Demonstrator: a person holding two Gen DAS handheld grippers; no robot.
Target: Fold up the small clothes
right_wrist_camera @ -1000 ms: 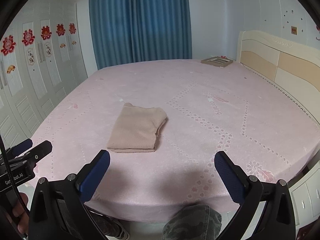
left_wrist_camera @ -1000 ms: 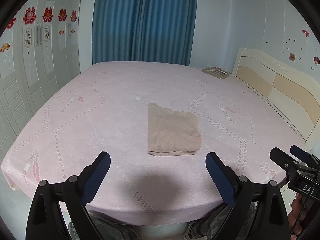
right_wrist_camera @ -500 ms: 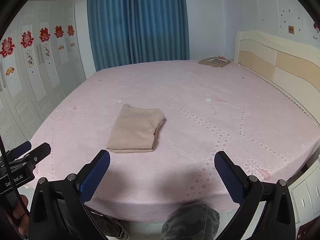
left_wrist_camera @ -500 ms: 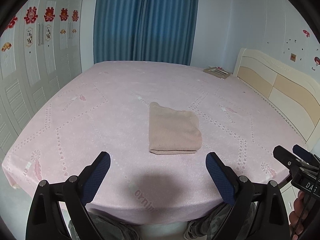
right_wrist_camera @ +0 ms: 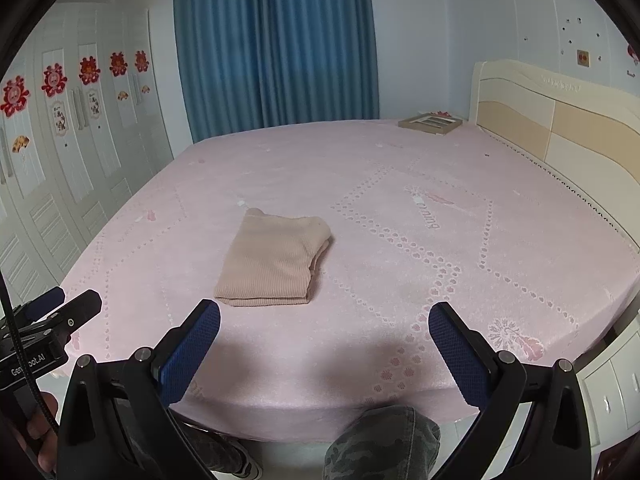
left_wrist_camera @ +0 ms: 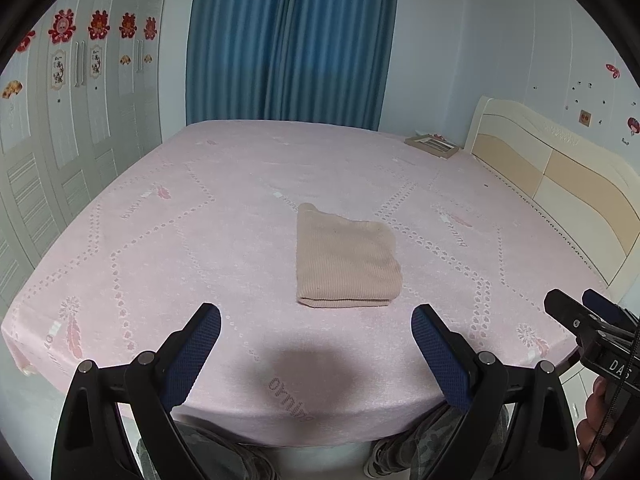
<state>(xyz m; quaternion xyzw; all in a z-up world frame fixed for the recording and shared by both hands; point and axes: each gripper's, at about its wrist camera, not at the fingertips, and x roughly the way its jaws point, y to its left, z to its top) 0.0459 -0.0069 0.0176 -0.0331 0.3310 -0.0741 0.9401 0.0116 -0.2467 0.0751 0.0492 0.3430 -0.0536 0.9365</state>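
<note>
A beige knit garment [left_wrist_camera: 346,258] lies folded into a neat rectangle on the pink bed sheet [left_wrist_camera: 180,240]; it also shows in the right wrist view [right_wrist_camera: 274,260]. My left gripper [left_wrist_camera: 316,344] is open and empty, held above the bed's near edge, short of the garment. My right gripper [right_wrist_camera: 324,344] is open and empty, also back at the near edge, with the garment ahead to its left. Each gripper shows at the edge of the other's view: the right one [left_wrist_camera: 588,320], the left one [right_wrist_camera: 56,312].
A picture frame [left_wrist_camera: 432,145] lies at the bed's far right corner by the cream headboard [left_wrist_camera: 560,184]. White wardrobe doors [left_wrist_camera: 60,128] stand to the left, blue curtains [left_wrist_camera: 292,40] behind. A cabinet [right_wrist_camera: 612,380] is at the right. The person's legs are below the bed edge.
Both grippers have drawn back and risen slightly from the bed; the garment looks a little farther away. The garment has not moved. Both stay open.
</note>
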